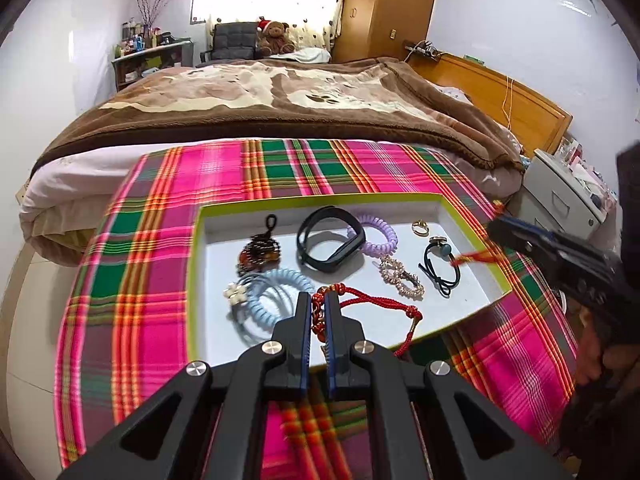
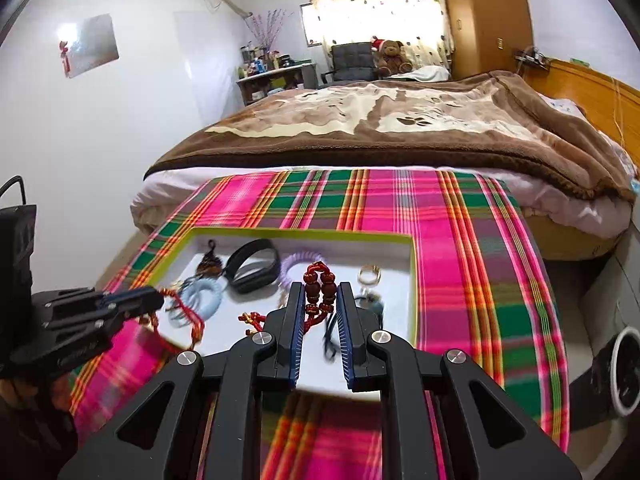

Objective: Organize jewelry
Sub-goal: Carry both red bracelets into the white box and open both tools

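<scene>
A white tray with a green rim (image 1: 320,199) lies on a plaid cloth and holds several pieces of jewelry. My left gripper (image 1: 318,300) is shut on a red cord ornament (image 1: 368,300) that lies over the tray's near part. My right gripper (image 2: 320,289) is shut on a dark red bead charm (image 2: 320,288) above the tray; it also shows at the right in the left wrist view (image 1: 494,232), with a red tassel (image 1: 474,257) hanging over the tray's right rim. In the tray lie a black band (image 1: 330,240), a purple coil tie (image 1: 378,236), a blue coil tie (image 1: 264,296) and a gold ring (image 1: 420,226).
The plaid cloth (image 1: 160,240) covers a surface in front of a bed with a brown blanket (image 1: 280,104). A grey cabinet (image 1: 560,196) stands to the right. A beaded piece (image 1: 400,276), a dark hair tie (image 1: 440,268) and a brown bead ornament (image 1: 258,252) also lie in the tray.
</scene>
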Demonstrator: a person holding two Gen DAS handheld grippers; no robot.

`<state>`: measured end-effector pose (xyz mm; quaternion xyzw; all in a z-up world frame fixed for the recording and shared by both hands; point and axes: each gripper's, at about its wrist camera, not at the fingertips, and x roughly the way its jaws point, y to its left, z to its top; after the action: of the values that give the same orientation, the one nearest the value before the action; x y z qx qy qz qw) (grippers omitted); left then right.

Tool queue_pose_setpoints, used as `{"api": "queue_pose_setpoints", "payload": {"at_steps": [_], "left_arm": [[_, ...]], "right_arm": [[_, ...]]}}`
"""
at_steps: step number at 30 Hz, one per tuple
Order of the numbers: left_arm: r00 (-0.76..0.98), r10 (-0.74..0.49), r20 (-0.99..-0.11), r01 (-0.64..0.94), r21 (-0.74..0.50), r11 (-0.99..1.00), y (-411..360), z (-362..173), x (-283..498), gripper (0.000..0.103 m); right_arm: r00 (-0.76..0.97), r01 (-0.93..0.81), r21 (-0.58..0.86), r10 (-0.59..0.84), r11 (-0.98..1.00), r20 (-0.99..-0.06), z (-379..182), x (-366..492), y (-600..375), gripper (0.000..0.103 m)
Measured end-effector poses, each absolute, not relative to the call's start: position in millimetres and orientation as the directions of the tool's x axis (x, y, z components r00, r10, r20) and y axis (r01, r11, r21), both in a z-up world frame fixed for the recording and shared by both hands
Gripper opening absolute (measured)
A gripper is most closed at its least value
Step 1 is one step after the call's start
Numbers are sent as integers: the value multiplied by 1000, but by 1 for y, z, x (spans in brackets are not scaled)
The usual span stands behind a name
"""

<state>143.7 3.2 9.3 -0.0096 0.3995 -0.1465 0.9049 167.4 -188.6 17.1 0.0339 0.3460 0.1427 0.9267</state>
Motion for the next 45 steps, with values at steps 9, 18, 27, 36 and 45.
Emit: {"api": "queue_pose_setpoints", "payload": {"at_steps": [9, 18, 27, 36, 45], "left_arm": [[601, -259, -756, 264, -118, 957, -12, -9, 164, 7], [576, -246, -780, 246, -121, 962, -13, -22, 172, 7], [565, -255, -784, 244, -137, 960, -13, -24, 175, 7], [569, -257, -781, 241, -141, 960, -11, -23, 174, 10], [572, -257, -779, 243, -138, 960, -12, -22, 174, 24]], "right_arm": [[663, -283, 136, 296, 949, -688, -3, 225, -189, 16], [602, -325, 146, 323, 934, -731, -22, 251, -182, 16], [582, -328, 93, 279, 940, -764, -34, 260, -176, 16], [585, -335, 56, 254, 941, -770, -37, 259, -169, 18], [597, -323, 65, 257, 944, -760, -35, 260, -169, 25]]}}
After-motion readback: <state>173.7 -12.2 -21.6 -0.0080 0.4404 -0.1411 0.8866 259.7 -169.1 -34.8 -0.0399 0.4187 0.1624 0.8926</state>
